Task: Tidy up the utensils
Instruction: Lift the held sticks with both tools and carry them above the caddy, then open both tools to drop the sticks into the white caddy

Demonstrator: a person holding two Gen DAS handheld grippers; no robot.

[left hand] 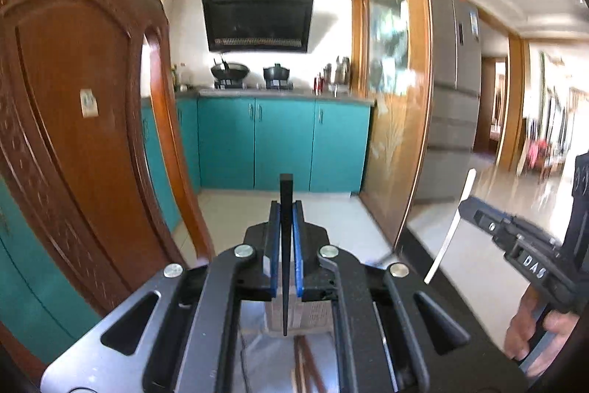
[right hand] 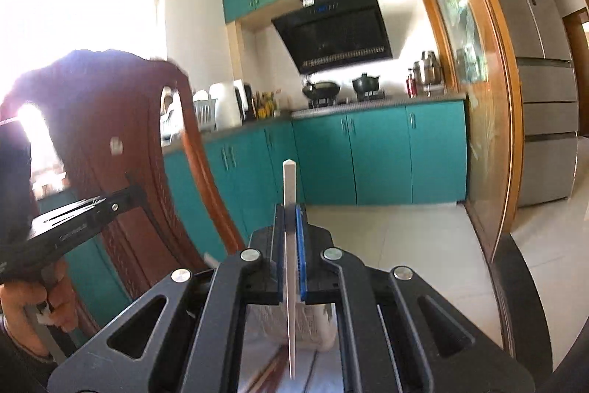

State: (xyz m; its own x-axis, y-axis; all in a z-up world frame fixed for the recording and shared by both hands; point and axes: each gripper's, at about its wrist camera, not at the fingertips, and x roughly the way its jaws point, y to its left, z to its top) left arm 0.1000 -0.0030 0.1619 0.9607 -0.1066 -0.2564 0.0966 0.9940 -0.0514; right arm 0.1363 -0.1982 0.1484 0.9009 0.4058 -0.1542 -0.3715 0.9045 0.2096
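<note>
While both tools were raised well above the worktop (left hand: 416, 245), each one gripped a single chopstick. Left gripper (left hand: 285, 209): fingers (left hand: 273, 238) closed on a black chopstick (left hand: 285, 245), upright, tapered end hanging down over a perforated utensil holder (left hand: 294, 315), apart from it. Brown chopsticks (left hand: 305, 367) lay on the pale cloth nearest the camera. Right gripper (right hand: 291, 212): fingers (right hand: 301, 245) clamped on a white chopstick (right hand: 289, 264), also near upright, tip down over a white basket (right hand: 313, 326); whether it reached the rim could not be told. In the left view the right gripper sat off to the right, well apart, its white stick tilted. A carved wooden chair back (left hand: 73, 116) stood close on the left side of both tools. The dark worktop edge ran to the right. Beyond lay open tiled floor (right hand: 405, 238), then teal cabinets (left hand: 279, 142), a stove with pots, and a range hood (left hand: 257, 17). A fridge (right hand: 541, 69) stood far right.
</note>
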